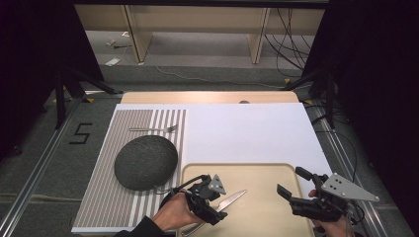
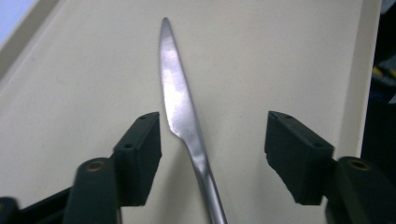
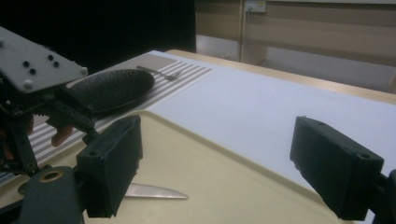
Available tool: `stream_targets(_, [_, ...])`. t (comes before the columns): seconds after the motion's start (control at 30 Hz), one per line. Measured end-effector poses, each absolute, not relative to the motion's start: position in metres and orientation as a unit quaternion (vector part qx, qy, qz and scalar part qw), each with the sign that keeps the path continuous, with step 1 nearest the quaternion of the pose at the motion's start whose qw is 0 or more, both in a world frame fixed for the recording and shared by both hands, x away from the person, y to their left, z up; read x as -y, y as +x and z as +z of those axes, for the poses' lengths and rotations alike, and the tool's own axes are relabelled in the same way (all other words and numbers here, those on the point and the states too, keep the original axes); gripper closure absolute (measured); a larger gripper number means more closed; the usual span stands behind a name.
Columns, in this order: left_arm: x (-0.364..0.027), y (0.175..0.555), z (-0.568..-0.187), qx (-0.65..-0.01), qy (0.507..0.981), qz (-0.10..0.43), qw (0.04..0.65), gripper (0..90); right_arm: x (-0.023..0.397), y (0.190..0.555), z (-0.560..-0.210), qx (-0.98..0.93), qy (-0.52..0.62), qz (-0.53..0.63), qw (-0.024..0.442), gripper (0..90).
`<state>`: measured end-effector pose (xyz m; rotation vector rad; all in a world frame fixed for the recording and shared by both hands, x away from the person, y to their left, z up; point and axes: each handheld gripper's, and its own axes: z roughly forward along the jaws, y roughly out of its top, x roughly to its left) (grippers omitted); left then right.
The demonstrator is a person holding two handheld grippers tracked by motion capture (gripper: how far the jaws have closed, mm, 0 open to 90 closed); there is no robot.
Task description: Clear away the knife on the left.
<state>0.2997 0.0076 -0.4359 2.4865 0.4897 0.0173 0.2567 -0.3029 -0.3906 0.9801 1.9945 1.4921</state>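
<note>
Both jaws open | left gripper [image 2: 212,140] around knife [image 2: 180,102] | tray [image 2: 70,70]

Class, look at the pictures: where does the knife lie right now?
In the high view the knife lies on the beige tray at its near-left part, between the open jaws of the left gripper, right of the dark plate.

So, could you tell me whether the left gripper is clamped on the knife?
No, the left gripper stands open, its pads clear of the knife lying on the tray.

Bright overhead light on the table, dark surroundings, gripper views soft and blurred.
</note>
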Motion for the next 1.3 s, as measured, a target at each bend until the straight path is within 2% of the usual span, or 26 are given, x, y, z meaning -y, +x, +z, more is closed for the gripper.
stream_targets(0.1, [0.001, 0.300, -0.438, -0.174, 0.942, 0.009, 0.286, 48.6, 0.303, 0.257, -0.391, -0.725, 0.357, 0.543, 0.231, 17.9])
stream_targets(0.2, [0.006, 0.305, -0.440, -0.179, 0.942, 0.019, 0.282, 68.5, 0.302, 0.257, -0.391, -0.726, 0.357, 0.540, 0.231, 17.9])
stream_targets(0.27, [0.009, 0.309, -0.442, -0.178, 0.944, 0.009, 0.278, 74.5, 0.302, 0.257, -0.391, -0.725, 0.357, 0.542, 0.231, 17.9])
stream_targets(0.5, [0.025, 0.316, -0.460, -0.161, 0.954, -0.004, 0.252, 87.6, 0.302, 0.257, -0.391, -0.724, 0.358, 0.543, 0.230, 18.0])
stream_targets(0.6, [0.030, 0.317, -0.464, -0.151, 0.958, -0.004, 0.245, 89.4, 0.302, 0.257, -0.391, -0.724, 0.357, 0.544, 0.230, 18.0])
stream_targets(1.3, [0.013, 0.332, -0.465, -0.205, 0.946, 0.022, 0.251, 89.7, 0.303, 0.256, -0.391, -0.723, 0.357, 0.546, 0.227, 18.1])
